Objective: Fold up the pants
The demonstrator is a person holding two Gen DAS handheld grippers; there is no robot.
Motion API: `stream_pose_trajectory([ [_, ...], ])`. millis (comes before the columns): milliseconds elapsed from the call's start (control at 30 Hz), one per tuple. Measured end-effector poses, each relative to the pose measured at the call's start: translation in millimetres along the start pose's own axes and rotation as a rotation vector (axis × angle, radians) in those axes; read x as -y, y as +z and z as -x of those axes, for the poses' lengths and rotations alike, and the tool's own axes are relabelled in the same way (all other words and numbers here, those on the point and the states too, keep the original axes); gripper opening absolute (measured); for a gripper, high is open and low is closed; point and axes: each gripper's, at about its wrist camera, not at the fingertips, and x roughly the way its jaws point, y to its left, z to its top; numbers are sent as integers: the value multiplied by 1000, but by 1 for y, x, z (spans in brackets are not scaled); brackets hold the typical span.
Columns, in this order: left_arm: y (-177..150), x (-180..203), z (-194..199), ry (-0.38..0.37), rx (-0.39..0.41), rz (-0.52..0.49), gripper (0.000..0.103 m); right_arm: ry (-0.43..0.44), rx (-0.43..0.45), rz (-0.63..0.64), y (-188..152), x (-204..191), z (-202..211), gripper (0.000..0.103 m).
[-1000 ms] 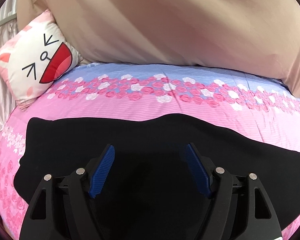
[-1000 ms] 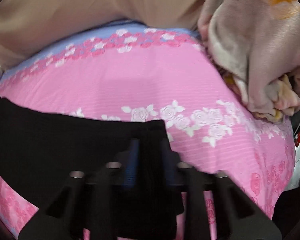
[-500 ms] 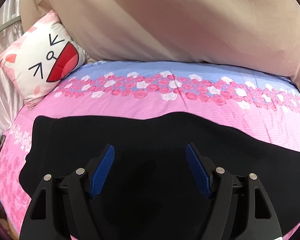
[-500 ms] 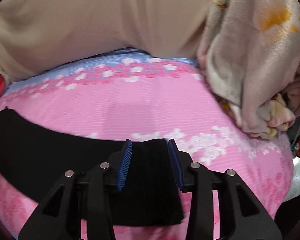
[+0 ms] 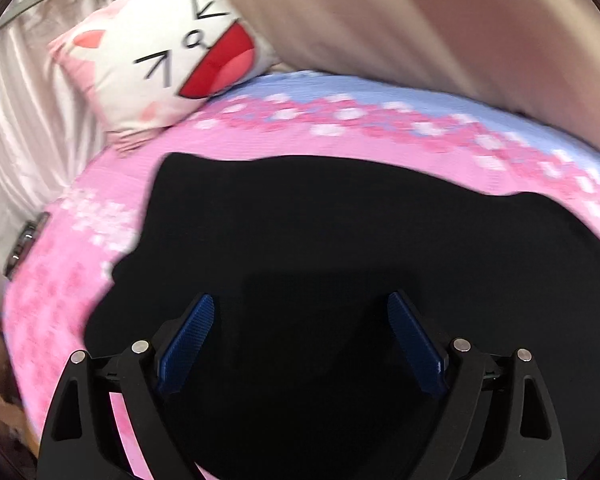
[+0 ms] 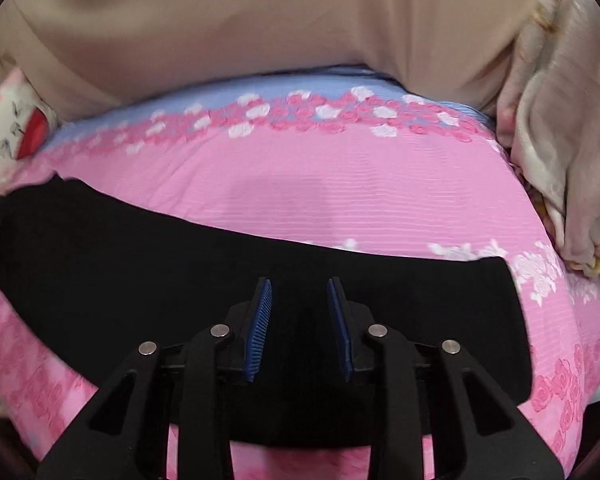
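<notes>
- Closest in on the left wrist view: the left tongs (image 5: 300, 308) are spread wide, blue pads far apart, nothing pinched between them. They just hang over the black pants (image 5: 320, 232).
- Right wrist view: the right tongs (image 6: 299, 296) are only partly open, a narrow gap between the 2 blue pads, and no fabric is clamped in there as far as I can see. Black cloth sits right under and between them, but whether the pads actually touch it I can't tell.
- The pants (image 6: 140, 264) lie flat across the bed (image 6: 340, 184) as 1 long black band, running side to side over the pink flowery sheet. One squared-off end shows on the right in the right view, and the wider end sits on the left in the left view.
- Past the pants it's bare pink sheet, then a strip of roses and a blue band on the bed (image 5: 112, 184).
- Far left corner: a cat-face pillow (image 5: 172, 56) propped up at the head of the bed, well apart from the pants.
- At the back, a big beige blanket (image 6: 240, 20).
- Far right, a crumpled pale quilt (image 6: 572, 140) heaped on the bed edge.
</notes>
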Motion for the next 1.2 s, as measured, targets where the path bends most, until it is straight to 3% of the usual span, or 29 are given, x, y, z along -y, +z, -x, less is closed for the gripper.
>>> stream_pose_trajectory([
  [33, 5, -15, -7, 34, 7, 0, 87, 78, 12, 16, 9, -22, 1, 31],
  [100, 17, -52, -7, 82, 29, 38, 87, 266, 22, 143, 27, -104, 4, 31],
  [200, 29, -101, 10, 113, 103, 98, 87, 413, -4, 414, 43, -238, -8, 31],
  [367, 22, -177, 29, 128, 138, 196, 87, 560, -4, 676, 65, -407, -41, 30],
  [467, 1, -204, 28, 102, 102, 203, 87, 622, -9, 781, 77, -497, -57, 44],
  [533, -17, -212, 26, 90, 72, 204, 87, 639, -10, 854, 79, -552, -66, 64],
  [600, -29, -218, 20, 40, 34, 210, 87, 626, 11, 935, 81, -598, -78, 67],
  [667, -43, -220, 17, -59, -9, 222, 87, 610, 15, 983, 78, -627, -84, 71],
  [733, -53, -214, 16, -146, -45, 203, 87, 600, 10, 1030, 72, -648, -87, 87],
  [767, -55, -208, 14, -164, -61, 184, 87, 589, 6, 1054, 70, -658, -91, 87],
  [800, -58, -200, 13, -176, -78, 142, 87, 577, -27, 1079, 68, -667, -97, 82],
  [833, -60, -195, 12, -187, -79, 116, 87, 566, -77, 1088, 65, -673, -109, 47],
  [933, -59, -175, 6, -234, -81, 28, 87, 555, -79, 1040, 74, -668, -116, 14],
  [1067, -39, -158, -6, -212, -23, -16, 87, 574, -44, 856, 126, -658, -124, 10],
  [1167, -21, -160, -20, -246, -26, 43, 87, 537, -170, 910, 112, -671, -159, 20],
  [1200, -17, -162, -23, -252, -33, 53, 87, 558, -121, 904, 113, -667, -152, 23],
])
